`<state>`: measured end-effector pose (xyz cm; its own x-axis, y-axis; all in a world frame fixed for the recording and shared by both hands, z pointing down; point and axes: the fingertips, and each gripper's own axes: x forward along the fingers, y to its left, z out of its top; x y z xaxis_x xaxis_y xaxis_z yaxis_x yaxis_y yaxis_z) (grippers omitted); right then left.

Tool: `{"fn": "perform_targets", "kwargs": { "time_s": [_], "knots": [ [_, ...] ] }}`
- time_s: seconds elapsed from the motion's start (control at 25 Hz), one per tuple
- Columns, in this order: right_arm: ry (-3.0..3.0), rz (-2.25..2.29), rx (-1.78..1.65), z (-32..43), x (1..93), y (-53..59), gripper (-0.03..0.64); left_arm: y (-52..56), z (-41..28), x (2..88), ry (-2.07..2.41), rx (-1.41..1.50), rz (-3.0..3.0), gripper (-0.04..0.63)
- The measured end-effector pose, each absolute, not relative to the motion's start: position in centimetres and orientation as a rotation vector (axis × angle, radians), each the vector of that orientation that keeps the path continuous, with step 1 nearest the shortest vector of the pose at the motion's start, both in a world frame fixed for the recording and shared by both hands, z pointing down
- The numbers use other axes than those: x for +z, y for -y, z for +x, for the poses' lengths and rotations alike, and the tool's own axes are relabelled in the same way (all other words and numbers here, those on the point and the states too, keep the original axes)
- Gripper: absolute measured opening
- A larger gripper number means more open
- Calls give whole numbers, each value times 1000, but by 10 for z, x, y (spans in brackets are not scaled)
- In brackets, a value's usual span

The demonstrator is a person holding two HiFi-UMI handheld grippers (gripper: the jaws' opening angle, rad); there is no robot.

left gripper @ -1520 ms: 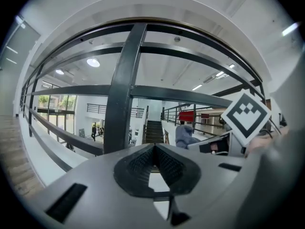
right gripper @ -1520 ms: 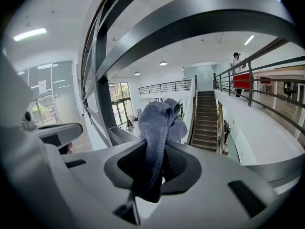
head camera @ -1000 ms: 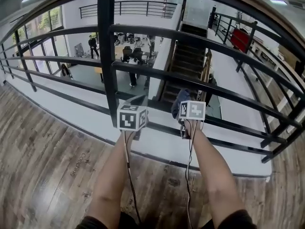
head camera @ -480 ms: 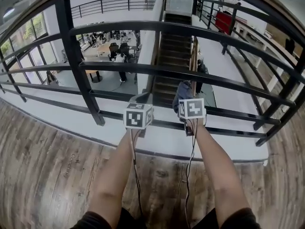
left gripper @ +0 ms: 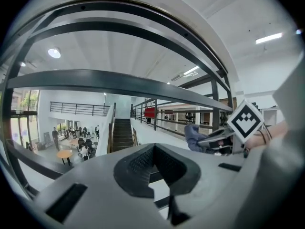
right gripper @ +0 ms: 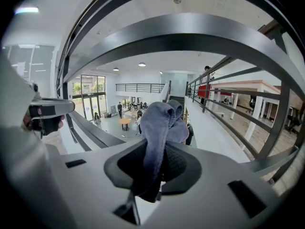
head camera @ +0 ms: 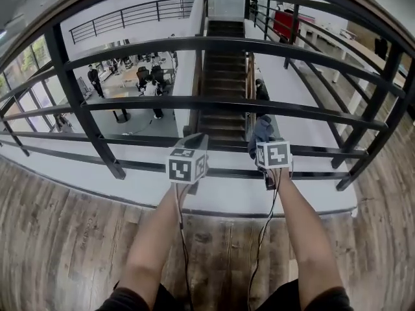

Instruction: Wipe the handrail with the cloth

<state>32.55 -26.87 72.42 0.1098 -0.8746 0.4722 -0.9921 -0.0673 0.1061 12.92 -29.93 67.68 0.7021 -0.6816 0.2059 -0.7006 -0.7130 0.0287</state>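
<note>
The black handrail is running from left to right across the person, with many long bars one under another. Both arms are reaching out toward the lower bars.

The right tongs are pinching the blue-grey cloth tight, and the cloth is sticking up out of their tip. In the right gripper view, a thick bar is crossing over the cloth from side to side. The cloth is sitting under that bar and does not look like it is touching it.

The left tongs are squeezed narrow and holding nothing. They are pointing at the bars just beside the right ones.

The right hand is the one with the cloth, so I think it is going to do the wiping. It probably needs to go up to the bar and then slide sideways along it.
</note>
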Motion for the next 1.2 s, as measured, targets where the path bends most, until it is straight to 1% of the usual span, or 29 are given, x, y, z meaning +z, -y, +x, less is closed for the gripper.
{"fn": "perform_targets", "kwargs": {
  "time_s": [0.2,0.48,0.64,1.2],
  "knots": [
    [1778,2045,441,404,728,243,80,275,204,688,1069,320,2796,3],
    [1746,2046,444,475,725,212,80,233,308,666,954,305,2873,3],
    [1722,2078,467,522,729,190,80,209,362,673,869,337,2893,3],
    [1597,2188,503,665,728,129,80,159,489,677,721,343,2925,3]
  ]
}}
